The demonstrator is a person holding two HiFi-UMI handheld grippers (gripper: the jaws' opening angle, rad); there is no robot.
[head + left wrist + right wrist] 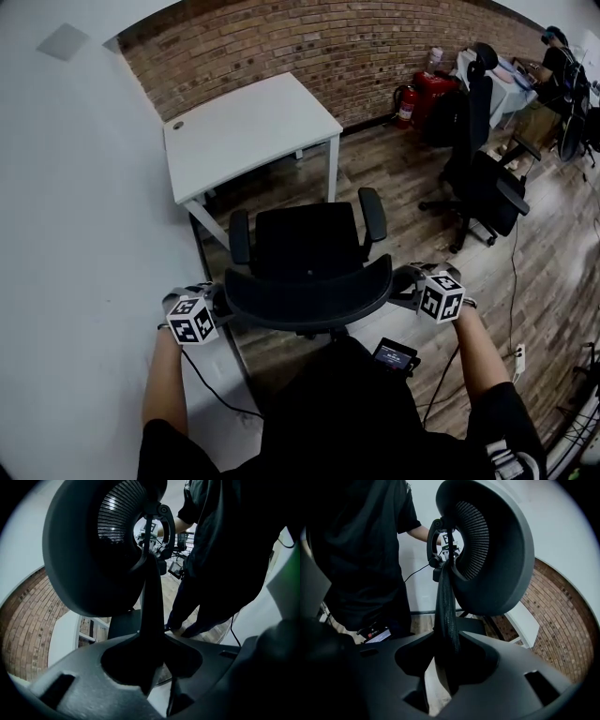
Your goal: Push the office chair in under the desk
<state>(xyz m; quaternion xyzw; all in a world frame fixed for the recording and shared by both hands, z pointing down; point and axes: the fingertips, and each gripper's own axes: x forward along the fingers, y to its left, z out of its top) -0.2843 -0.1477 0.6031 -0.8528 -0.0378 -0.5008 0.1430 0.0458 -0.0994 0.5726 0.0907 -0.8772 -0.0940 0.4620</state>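
The left gripper (pixel 214 305) and the right gripper (pixel 414 287) are each pinching one end of the backrest (pixel 309 295) of the office chair (pixel 307 267). In both gripper views their jaws are narrowed onto its dark rim, which is filling the gap between them. The chair is standing just short of the white desk (pixel 246 131), facing it, with the seat (pixel 302 236) not under the top. In the head view the backrest is covering the jaw tips, and the seat and backrest are hiding the chair's base.

black office chair (pixel 307 242) upright, just short of white desk (pixel 246 131)
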